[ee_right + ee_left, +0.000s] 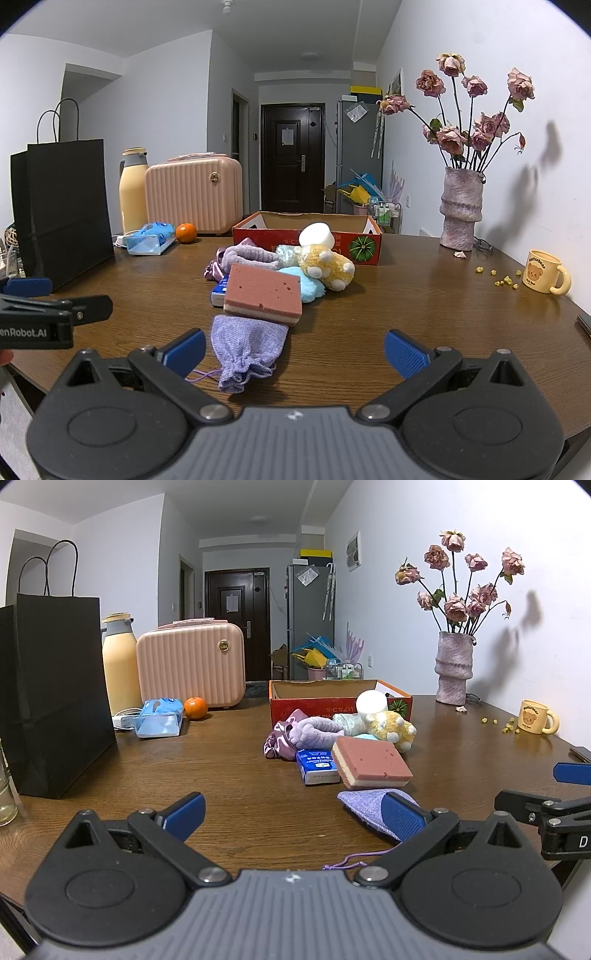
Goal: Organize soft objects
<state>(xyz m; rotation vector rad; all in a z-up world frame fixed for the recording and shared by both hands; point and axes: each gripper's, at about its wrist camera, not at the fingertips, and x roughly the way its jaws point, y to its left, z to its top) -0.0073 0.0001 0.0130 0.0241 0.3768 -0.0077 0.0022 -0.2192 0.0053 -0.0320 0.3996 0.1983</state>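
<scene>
A dark wooden worktop [406, 314] carries a heap of soft things before a red cardboard box [306, 236]. The lilac knitted pouch [245, 347] lies just beside the left finger of the right gripper [295, 349], spread wide; the left gripper [295, 812], equally wide, partly hides it. A pink sponge [262, 293] overlaps the pouch's far edge.

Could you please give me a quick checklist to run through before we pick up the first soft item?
1. Left claw open, holding nothing: ok.
2. Right claw open, holding nothing: ok.
3. Purple knit pouch nearest, free on table: ok.
4. Cardboard box open on top: ok.
5. Box has room inside: cannot tell.
6. Pink sponge clear of pouch: not ok, they look to be touching.
</scene>
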